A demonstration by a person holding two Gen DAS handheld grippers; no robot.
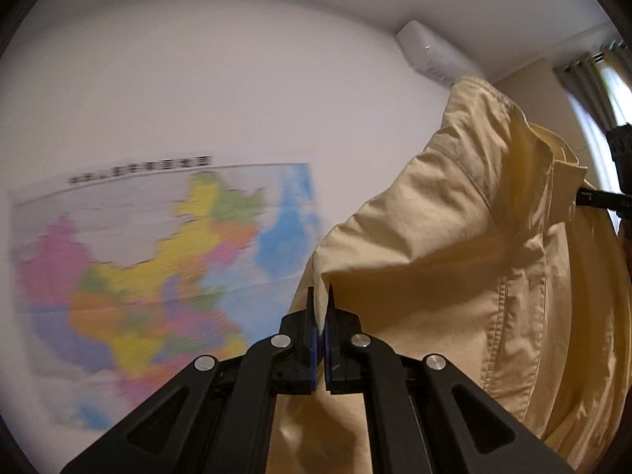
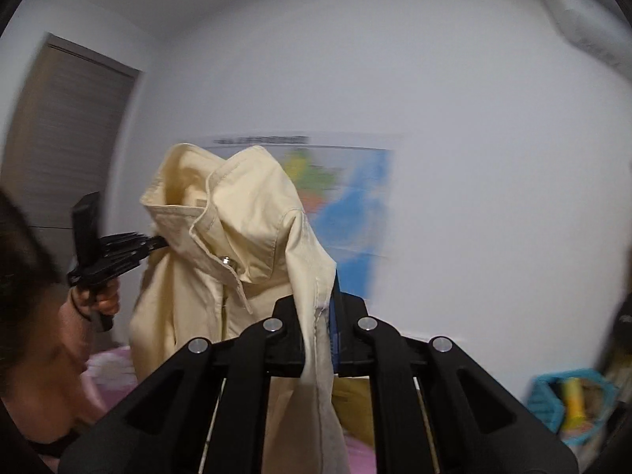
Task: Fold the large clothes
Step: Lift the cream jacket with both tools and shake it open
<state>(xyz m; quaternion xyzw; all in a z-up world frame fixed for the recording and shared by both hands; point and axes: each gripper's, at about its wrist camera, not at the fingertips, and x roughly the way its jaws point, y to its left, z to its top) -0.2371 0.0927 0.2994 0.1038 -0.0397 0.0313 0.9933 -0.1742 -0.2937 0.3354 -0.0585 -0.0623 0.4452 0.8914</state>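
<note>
A large cream-yellow jacket [image 1: 466, 260] hangs in the air between both grippers. My left gripper [image 1: 320, 296] is shut on an edge of the jacket's fabric, jaws nearly touching. My right gripper [image 2: 322, 300] is shut on a seamed edge of the jacket [image 2: 245, 237], which drapes down between its fingers. The collar and a snap button show in the right wrist view. The left gripper [image 2: 158, 241] also shows there, held by a hand and pinching the jacket near the collar. The right gripper's fingertips [image 1: 588, 197] show at the right edge of the left wrist view.
A coloured wall map [image 1: 150, 276] hangs on the white wall, with an air conditioner [image 1: 430, 53] above right. A dark door [image 2: 59, 138] stands at the left. A pink surface [image 2: 114, 367] lies below. A blue basket [image 2: 568, 403] sits at the lower right.
</note>
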